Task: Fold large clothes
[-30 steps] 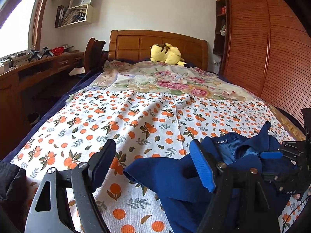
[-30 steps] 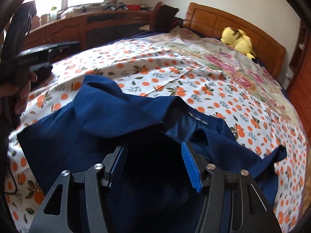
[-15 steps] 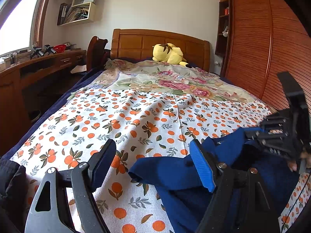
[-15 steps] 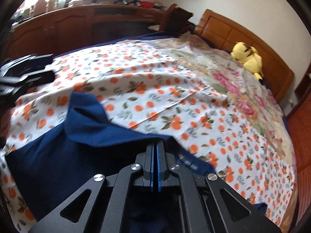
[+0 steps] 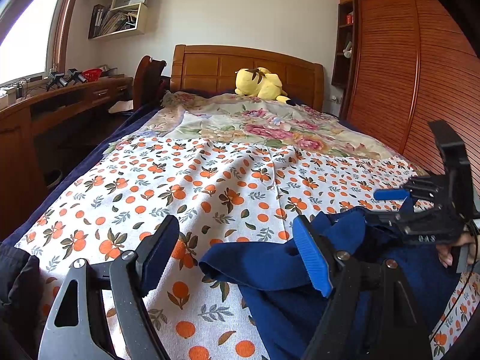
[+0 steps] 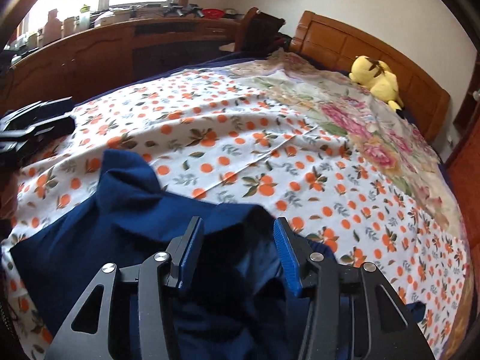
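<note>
My right gripper (image 6: pixel 237 252) jaws have just been opening over the blue jacket (image 6: pixel 114 228), cloth loose between them, to regrip; left gripper (image 5: pixel 237 252) jaws open, empty, waiting.

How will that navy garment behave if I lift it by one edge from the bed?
The navy garment lies rumpled in soft folds, so it will probably sag and drape rather than hold shape. It looks fairly thick, so likely heavy enough to drag behind. The orange-print sheet beneath is already wrinkled and may bunch if the cloth is pushed across it.
</note>
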Demonstrator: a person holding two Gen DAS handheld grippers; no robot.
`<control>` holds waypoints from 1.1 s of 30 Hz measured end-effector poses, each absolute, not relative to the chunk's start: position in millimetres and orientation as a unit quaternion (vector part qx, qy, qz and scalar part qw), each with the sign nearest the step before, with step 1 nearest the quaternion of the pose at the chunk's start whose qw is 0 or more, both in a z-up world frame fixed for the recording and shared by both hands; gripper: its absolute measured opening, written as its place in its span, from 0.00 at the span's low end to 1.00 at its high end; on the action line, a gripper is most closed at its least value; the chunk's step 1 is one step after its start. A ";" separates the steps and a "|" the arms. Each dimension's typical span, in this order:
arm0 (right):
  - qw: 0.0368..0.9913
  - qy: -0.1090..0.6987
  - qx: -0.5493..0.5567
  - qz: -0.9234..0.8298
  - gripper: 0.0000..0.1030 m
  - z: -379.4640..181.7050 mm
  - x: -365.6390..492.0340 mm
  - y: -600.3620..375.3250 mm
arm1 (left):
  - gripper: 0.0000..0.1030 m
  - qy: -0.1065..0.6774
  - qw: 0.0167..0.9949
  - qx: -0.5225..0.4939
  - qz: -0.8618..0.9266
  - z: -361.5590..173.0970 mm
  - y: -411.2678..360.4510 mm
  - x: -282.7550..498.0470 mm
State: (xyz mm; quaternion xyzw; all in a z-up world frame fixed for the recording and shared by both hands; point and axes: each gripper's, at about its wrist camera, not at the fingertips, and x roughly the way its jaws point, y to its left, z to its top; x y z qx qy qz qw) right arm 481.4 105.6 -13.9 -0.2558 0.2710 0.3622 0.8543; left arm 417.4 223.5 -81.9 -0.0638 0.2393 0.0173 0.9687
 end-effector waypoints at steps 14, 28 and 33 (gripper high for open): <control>0.811 0.292 -0.335 0.380 0.02 -16.5 510.3 135.6 | 0.76 0.238 0.969 -0.059 0.009 -81.2 221.3 414.6; 0.889 0.268 -0.279 0.246 0.42 27.5 542.9 104.8 | 0.76 0.243 0.968 -0.056 -0.026 -80.6 208.0 414.1; 0.899 0.284 -0.260 0.210 0.43 22.8 543.7 44.2 | 0.76 0.246 0.966 -0.056 -0.056 -79.9 192.3 413.7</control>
